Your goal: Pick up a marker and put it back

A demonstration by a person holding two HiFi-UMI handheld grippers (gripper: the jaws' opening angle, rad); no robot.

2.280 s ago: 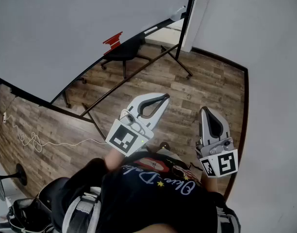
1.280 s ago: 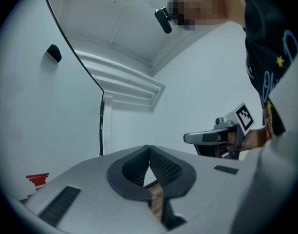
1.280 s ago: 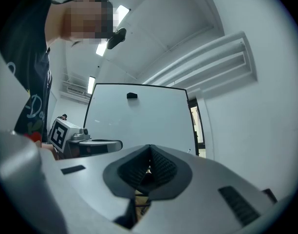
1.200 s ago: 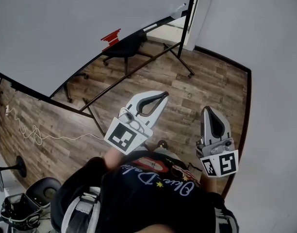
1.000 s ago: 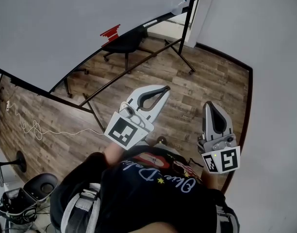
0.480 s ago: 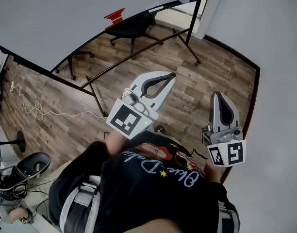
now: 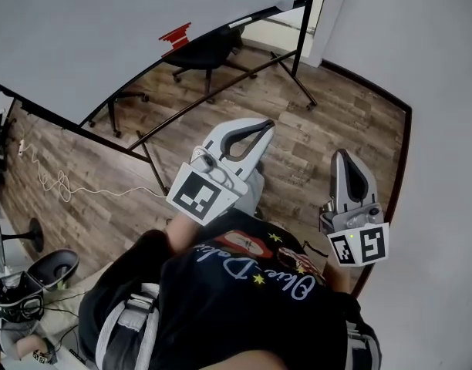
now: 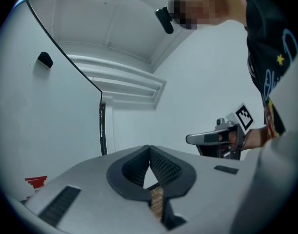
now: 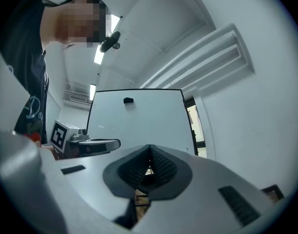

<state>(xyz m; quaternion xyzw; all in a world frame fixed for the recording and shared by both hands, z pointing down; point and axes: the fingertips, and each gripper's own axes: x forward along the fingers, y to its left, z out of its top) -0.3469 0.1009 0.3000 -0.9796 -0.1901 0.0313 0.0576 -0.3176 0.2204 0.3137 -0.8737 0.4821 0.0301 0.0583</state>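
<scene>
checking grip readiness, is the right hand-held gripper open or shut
Shut, empty: the right hand-held gripper shows jaw tips meeting, nothing between.

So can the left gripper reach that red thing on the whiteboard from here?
Probably not yet. The left gripper is shut, close to the person's body, and wooden floor lies between it and the red thing on the whiteboard. Nothing seems to block the way.
</scene>
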